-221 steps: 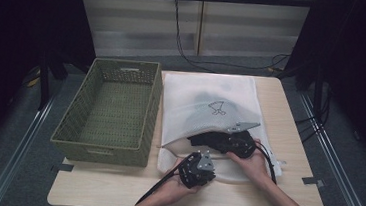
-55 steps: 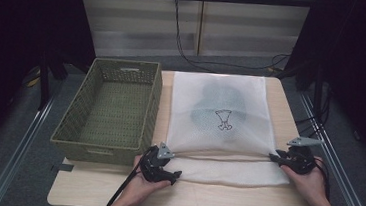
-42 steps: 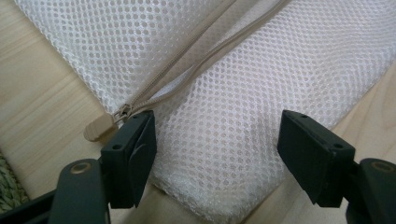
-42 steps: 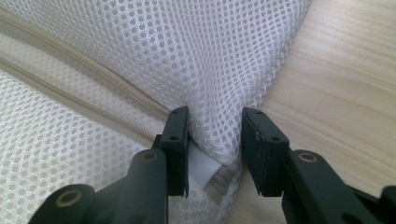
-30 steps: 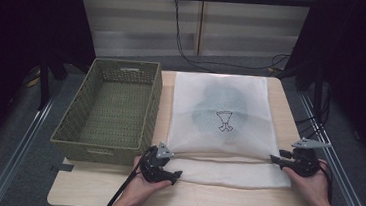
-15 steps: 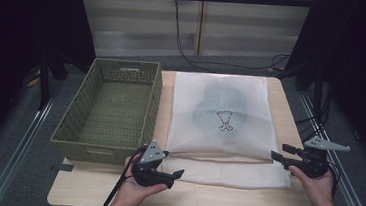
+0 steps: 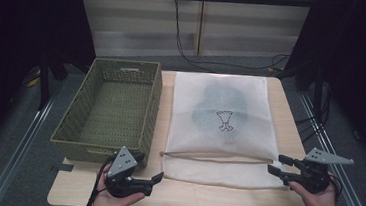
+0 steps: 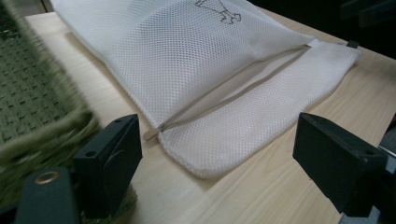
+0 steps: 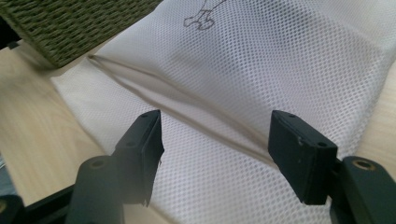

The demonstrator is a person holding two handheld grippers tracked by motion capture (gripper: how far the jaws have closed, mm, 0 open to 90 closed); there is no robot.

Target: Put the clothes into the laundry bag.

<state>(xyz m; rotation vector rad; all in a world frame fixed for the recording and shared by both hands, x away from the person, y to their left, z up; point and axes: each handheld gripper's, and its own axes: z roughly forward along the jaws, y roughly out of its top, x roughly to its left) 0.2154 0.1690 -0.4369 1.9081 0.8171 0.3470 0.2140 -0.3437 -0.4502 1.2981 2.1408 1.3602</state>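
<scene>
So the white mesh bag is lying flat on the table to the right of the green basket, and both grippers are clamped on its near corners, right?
Not quite. The mesh bag does lie flat on the table, right of the basket, but neither gripper is clamped on it. The left gripper and right gripper are both open with nothing between their fingers, as each gripper view shows.

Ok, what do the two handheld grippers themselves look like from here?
Both are black, each with two blocky, flat-faced jaws and brass-coloured pivot rivets. The left gripper carries a grey three-cornered plate and trails a black cable toward the table's near edge. The right gripper has the same grey plate. No sleeves show on the forearms.
</scene>
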